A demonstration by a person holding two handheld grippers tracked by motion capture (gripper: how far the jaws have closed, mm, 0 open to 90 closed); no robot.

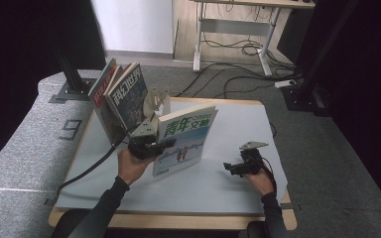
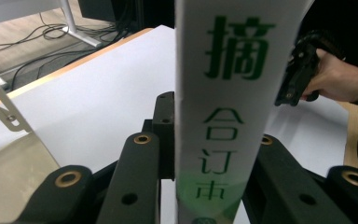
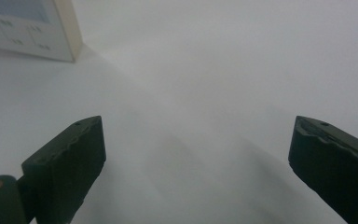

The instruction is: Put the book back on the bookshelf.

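A thick white book (image 1: 184, 138) with green characters on its cover stands tilted on the white table mat (image 1: 228, 191). My left gripper (image 1: 151, 145) is shut on its spine from the left. In the left gripper view the white spine (image 2: 235, 107) rises between the two black fingers (image 2: 137, 163), which press on it from both sides. My right gripper (image 1: 231, 167) hangs low over the mat to the right of the book, open, with nothing between its fingers. In the right gripper view its wide-apart fingers (image 3: 70, 154) frame bare mat, and the book's lower corner (image 3: 37, 28) shows at top left.
Several magazines (image 1: 119, 91) lean together at the mat's back left, beside a pale metal bookend (image 1: 157, 101). A thick cable (image 1: 87, 171) trails from the left gripper off the table's left side. The right hand and its gripper (image 2: 298, 74) show beyond the spine. Desk legs and floor cables lie farther back.
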